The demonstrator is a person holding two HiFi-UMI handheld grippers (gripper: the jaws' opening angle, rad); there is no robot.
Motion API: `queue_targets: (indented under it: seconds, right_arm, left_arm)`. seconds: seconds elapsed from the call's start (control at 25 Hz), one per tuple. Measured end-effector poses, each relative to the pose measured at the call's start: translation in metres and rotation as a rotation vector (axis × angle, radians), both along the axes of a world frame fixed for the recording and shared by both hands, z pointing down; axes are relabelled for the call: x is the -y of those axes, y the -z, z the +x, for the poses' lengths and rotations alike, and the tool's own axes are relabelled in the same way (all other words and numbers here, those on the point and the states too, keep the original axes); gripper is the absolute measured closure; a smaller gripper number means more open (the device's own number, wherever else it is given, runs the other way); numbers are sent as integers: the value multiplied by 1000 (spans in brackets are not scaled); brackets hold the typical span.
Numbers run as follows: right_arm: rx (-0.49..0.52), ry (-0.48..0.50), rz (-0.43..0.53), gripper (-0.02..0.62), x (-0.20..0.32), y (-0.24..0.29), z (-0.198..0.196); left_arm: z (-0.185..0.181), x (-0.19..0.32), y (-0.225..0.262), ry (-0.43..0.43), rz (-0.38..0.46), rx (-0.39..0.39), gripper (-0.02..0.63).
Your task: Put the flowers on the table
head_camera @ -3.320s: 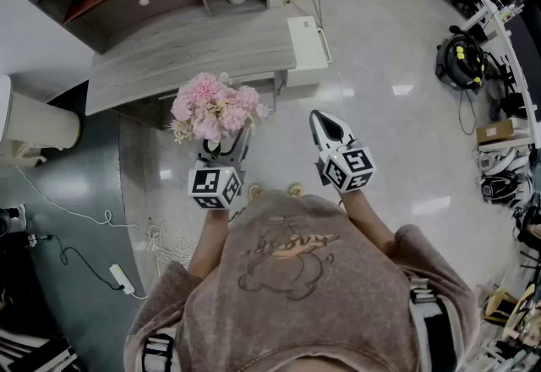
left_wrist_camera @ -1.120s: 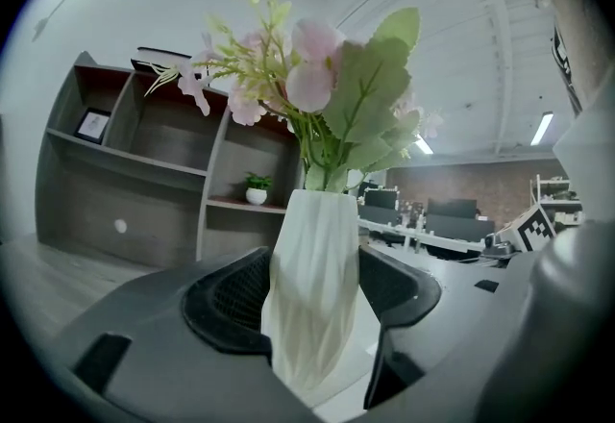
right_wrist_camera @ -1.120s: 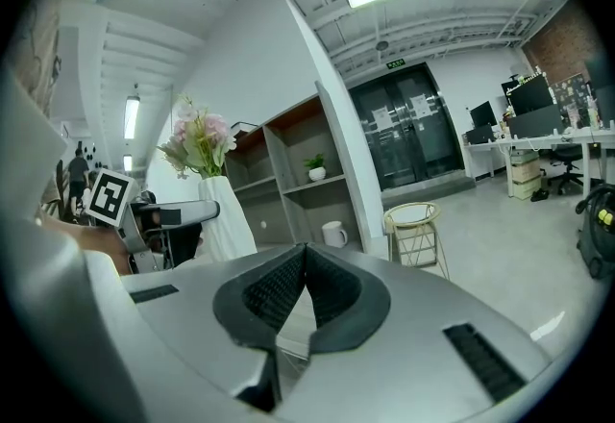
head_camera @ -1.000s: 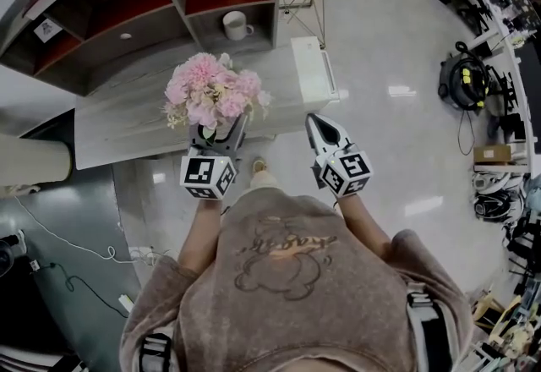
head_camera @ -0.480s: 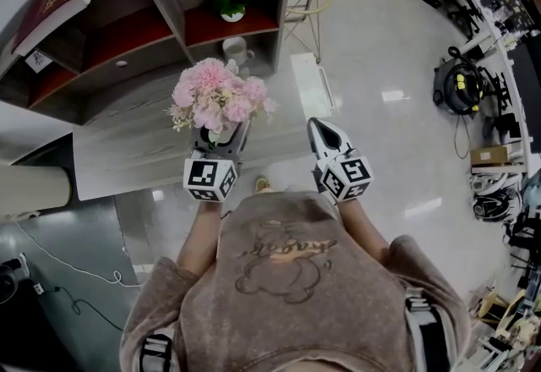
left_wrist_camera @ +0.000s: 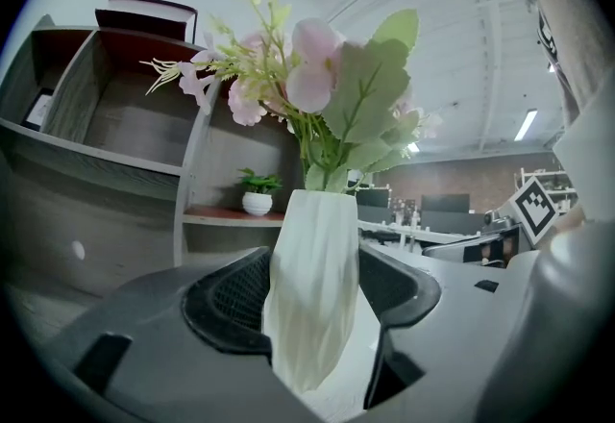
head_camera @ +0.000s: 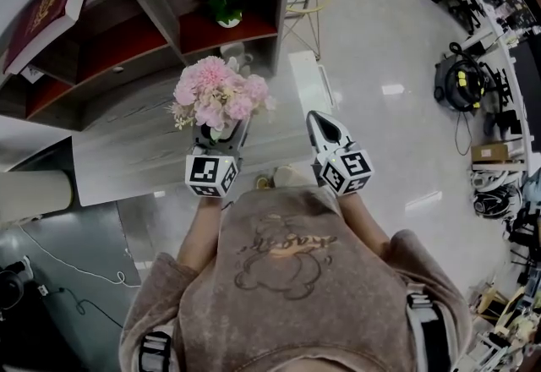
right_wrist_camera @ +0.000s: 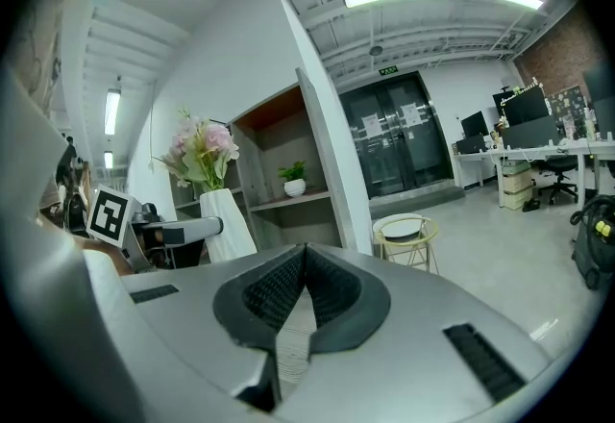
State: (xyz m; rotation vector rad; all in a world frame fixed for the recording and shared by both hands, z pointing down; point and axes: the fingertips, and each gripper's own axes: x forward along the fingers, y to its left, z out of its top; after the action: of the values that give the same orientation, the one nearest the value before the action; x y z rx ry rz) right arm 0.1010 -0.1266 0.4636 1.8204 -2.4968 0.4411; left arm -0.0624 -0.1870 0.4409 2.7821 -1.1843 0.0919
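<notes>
Visitor: Lettering, is any of it legible?

Technician: Little. The cube on each gripper carries black-and-white square markers, no words. The red book [head_camera: 46, 5] on top of the shelf unit [head_camera: 161, 19] bears a gold emblem too small to read. The cursive print on the person's sweatshirt [head_camera: 283, 265] is likewise unreadable.

Visitor: And the flowers?

Technician: The pink flowers [head_camera: 218, 93] stand upright in a white ribbed vase [left_wrist_camera: 315, 277]. The left gripper [head_camera: 220, 138] pinches that vase, one jaw pressed on each side of its lower body, with the blooms rising above and ahead of the jaws. Seen from the head view, the bouquet lies over the grey wood-grain table [head_camera: 135, 155], in front of the shelf holding a small potted plant [head_camera: 224, 5]. Whether the vase's base touches the tabletop cannot be told.

Visitor: The other claw?

Technician: The right gripper [head_camera: 319, 121], near the left one, has its jaws pressed together on nothing, above the table's right end.
</notes>
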Motion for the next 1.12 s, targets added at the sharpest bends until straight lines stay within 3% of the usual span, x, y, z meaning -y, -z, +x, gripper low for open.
queue_targets:
  seconds: [0.6, 1.12]
  right_arm:
    - [-8, 79, -26, 600, 54, -10, 8]
    - [-28, 89, -64, 600, 84, -24, 19]
  left_arm:
    - [14, 61, -37, 51, 12, 25, 305]
    - [28, 92, -78, 42, 7, 70, 305]
